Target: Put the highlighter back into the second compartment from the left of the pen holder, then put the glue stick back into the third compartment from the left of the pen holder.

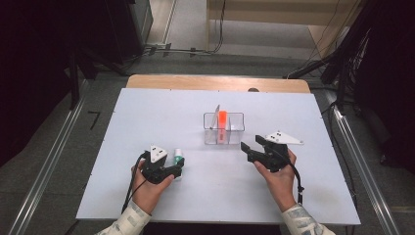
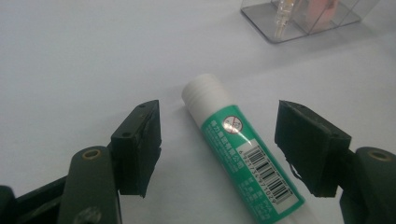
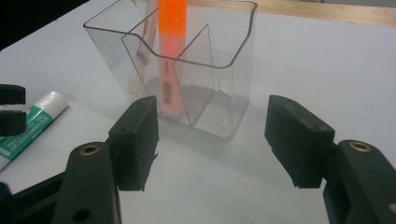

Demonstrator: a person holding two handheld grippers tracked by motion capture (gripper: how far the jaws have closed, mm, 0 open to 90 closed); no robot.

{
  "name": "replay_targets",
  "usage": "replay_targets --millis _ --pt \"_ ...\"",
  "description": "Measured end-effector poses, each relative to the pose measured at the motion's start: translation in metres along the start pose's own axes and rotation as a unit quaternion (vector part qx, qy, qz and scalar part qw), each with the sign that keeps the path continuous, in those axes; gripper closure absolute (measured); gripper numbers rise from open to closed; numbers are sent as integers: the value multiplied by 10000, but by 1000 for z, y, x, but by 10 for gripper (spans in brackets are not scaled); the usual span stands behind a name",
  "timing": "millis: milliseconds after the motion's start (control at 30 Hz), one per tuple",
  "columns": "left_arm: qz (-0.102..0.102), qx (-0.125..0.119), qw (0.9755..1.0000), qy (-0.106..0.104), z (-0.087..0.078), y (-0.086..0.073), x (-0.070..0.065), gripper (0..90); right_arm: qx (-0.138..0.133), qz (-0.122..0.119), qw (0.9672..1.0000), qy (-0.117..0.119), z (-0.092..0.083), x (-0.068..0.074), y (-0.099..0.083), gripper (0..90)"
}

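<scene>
Lying flat on the white desk (image 1: 147,107), the glue stick (image 2: 243,154) sits between the spread jaws of the left tool (image 2: 219,149), untouched by either pad. The right tool (image 3: 212,140) also stands apart, holding nothing, with bare desk around it. Farther off, near the middle, the clear divided holder (image 3: 233,56) keeps an orange marker (image 3: 172,28) upright in one compartment, well short of the far edge.

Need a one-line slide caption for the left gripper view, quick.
Open left claw straddling a green-and-white glue stick lying on the white table, pads not touching it.
</scene>
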State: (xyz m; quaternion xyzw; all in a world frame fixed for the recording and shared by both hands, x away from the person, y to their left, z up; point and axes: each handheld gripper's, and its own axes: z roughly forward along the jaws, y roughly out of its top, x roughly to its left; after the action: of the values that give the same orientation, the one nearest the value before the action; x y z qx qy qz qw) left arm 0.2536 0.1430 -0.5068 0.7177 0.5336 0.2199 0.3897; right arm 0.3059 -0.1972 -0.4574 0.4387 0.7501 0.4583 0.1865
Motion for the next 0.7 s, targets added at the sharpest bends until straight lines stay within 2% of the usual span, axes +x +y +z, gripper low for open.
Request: replay_targets --millis 500,700 --pt "25 4 10000 6 1 0 -1 316 42 5 10000 -4 1 1 -1 336" --pt "28 86 10000 -29 3 -1 -2 317 56 23 10000 -15 1 0 -1 336"
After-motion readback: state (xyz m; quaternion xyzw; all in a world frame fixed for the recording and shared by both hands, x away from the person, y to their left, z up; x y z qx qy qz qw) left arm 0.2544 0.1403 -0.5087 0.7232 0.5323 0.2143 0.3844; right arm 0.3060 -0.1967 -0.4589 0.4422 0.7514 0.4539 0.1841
